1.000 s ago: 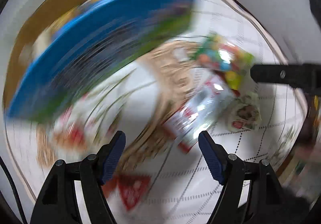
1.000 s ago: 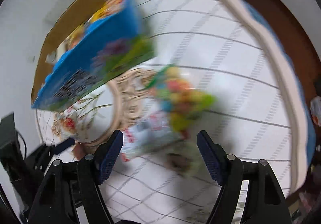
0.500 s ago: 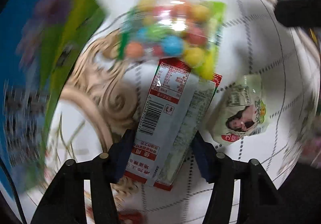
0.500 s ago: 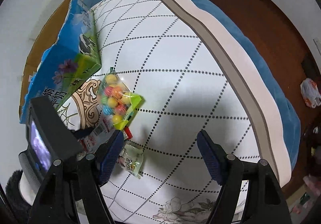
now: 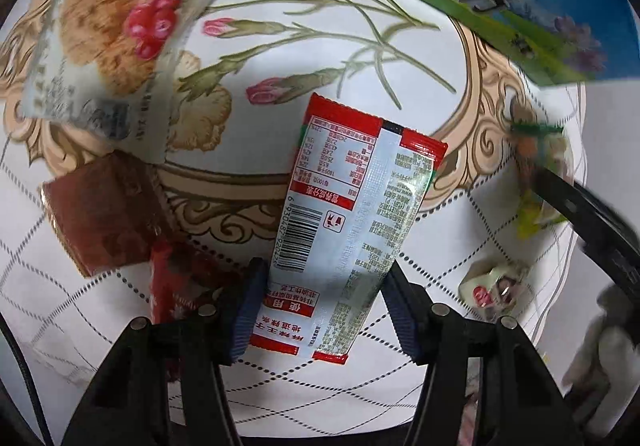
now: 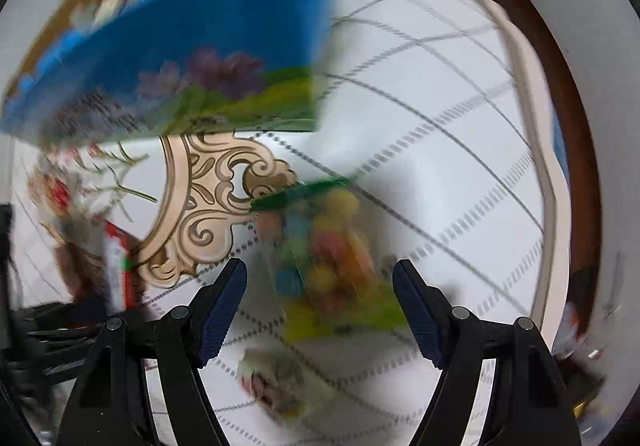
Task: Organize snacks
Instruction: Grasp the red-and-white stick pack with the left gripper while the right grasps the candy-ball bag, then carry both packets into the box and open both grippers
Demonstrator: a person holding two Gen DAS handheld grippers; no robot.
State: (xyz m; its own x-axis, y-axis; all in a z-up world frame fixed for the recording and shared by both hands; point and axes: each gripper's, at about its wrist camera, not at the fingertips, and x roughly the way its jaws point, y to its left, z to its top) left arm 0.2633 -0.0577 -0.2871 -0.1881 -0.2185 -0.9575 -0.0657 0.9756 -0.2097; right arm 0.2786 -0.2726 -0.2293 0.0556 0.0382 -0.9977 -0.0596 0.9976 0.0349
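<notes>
Open quilted cloth [image 6: 432,150] to the right of the candy bag [image 6: 332,258], free for passage. Blocked at the back by the blue box [image 6: 192,58], leaning over the ornate border. Crowded on the left: red-and-silver packet [image 5: 352,230] between the left tool [image 5: 324,310] fingers, brown packet [image 5: 104,214] and red wrapper [image 5: 176,286] just beside, biscuit packet [image 5: 108,54] farther back. Small pale packet [image 5: 496,286] near the right, close to the other tool's black arm [image 5: 592,222].

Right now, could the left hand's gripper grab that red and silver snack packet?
Probably yes. The left gripper is open with its fingers on either side of the red and silver packet, which lies flat on the cloth, nothing on top.
</notes>
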